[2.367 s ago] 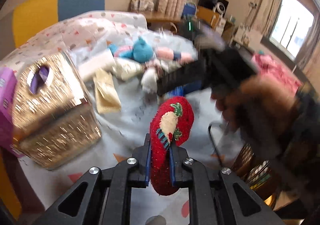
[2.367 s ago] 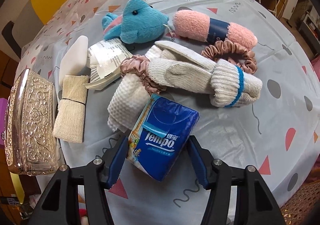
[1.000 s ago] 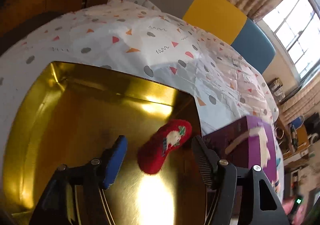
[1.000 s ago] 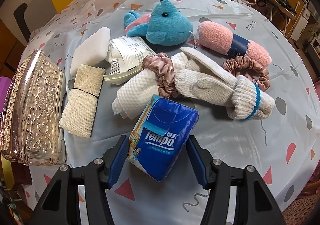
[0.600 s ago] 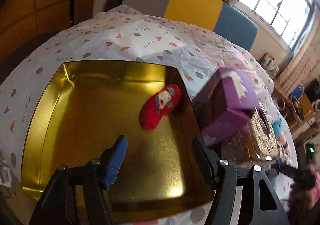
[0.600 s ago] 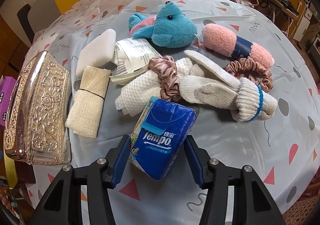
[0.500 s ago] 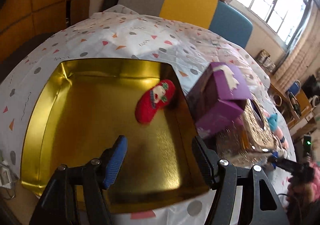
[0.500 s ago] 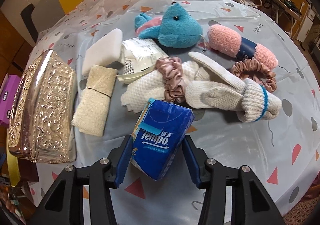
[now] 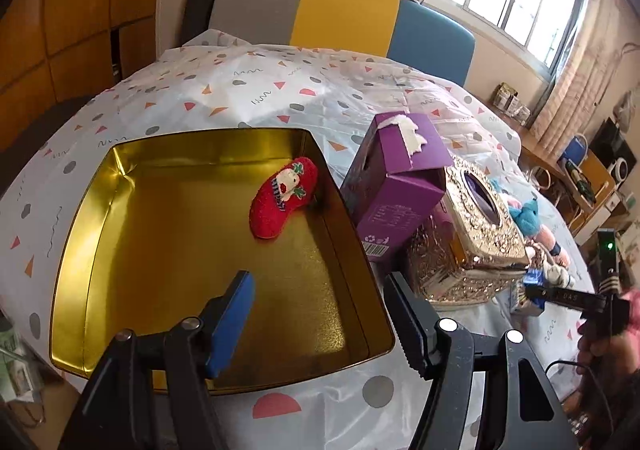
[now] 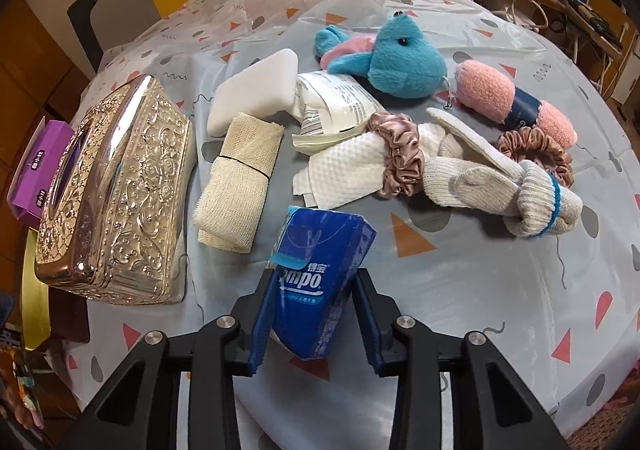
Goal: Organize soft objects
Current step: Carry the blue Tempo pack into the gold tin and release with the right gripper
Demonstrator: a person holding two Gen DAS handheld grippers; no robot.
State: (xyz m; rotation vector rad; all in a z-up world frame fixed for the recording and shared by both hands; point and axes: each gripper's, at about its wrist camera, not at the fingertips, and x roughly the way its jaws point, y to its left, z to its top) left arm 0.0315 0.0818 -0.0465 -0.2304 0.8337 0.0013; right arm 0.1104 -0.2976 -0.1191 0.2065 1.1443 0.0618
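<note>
A red Christmas sock (image 9: 283, 202) lies alone inside the gold tin tray (image 9: 120, 282). Above the tray's near edge my left gripper (image 9: 320, 320) stands open with nothing between its jaws. In the right wrist view my right gripper (image 10: 314, 316) is closing on a blue Tempo tissue pack (image 10: 320, 278), and both pads press its squeezed sides. Beyond the pack lie a blue plush fish (image 10: 394, 57), a pink fuzzy sock roll (image 10: 514, 105), white knit gloves (image 10: 504, 181), two satin scrunchies (image 10: 400, 155), a waffle cloth (image 10: 344, 171), a gauze roll (image 10: 236, 173) and a white sponge (image 10: 256, 89).
An ornate silver tissue box (image 10: 116, 193) stands left of the pile, with a purple carton (image 9: 394, 189) behind it, next to the tray. A printed packet (image 10: 336, 105) lies under the fish. A padded bench (image 9: 340, 15) lines the far side. A hand (image 9: 608, 350) holds the other gripper.
My right jaws have narrowed onto the tissue pack, squeezing it and tipping it upright. My left gripper has drawn back from the sock, bringing the whole tray and the boxes into view.
</note>
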